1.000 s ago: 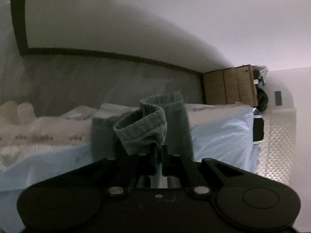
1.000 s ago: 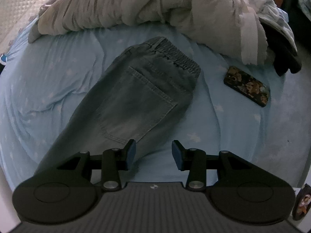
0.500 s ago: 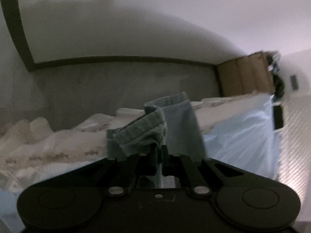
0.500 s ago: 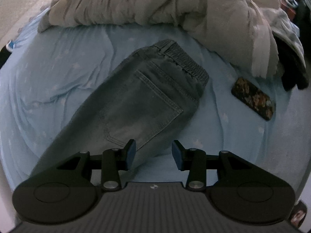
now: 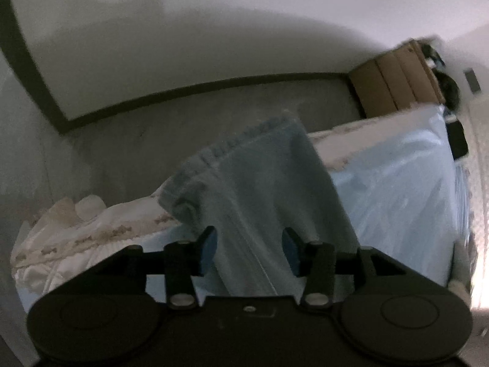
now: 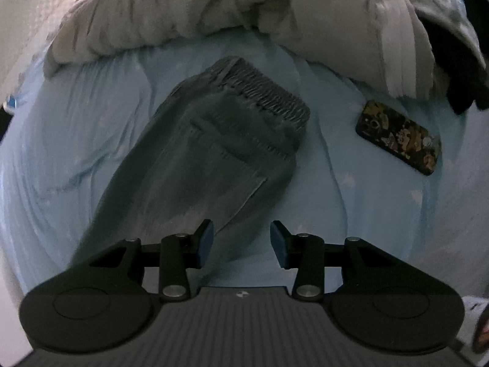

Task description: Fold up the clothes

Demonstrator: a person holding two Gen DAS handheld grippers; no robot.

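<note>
Grey-blue jeans (image 6: 214, 159) lie on the light blue bed sheet (image 6: 76, 140), folded lengthwise, elastic waistband at the far end and a back pocket facing up. My right gripper (image 6: 240, 240) is open and empty, hovering over the thigh part of the jeans. In the left wrist view the leg end of the jeans (image 5: 262, 189) stretches away between the fingers of my left gripper (image 5: 249, 249). Its jaws are open, with the denim lying loose between the blue pads (image 5: 207, 252).
A crumpled beige duvet (image 6: 244, 3) is heaped along the far side of the bed. A phone in a patterned case (image 6: 398, 136) lies on the sheet right of the jeans. Dark clothing (image 6: 458, 70) sits at the far right. A wooden cabinet (image 5: 394, 82) stands beyond the bed.
My left gripper, shut on the jeans hem before, has opened and the leg end has dropped flat. My right gripper stayed open and drifted slightly over the jeans.
</note>
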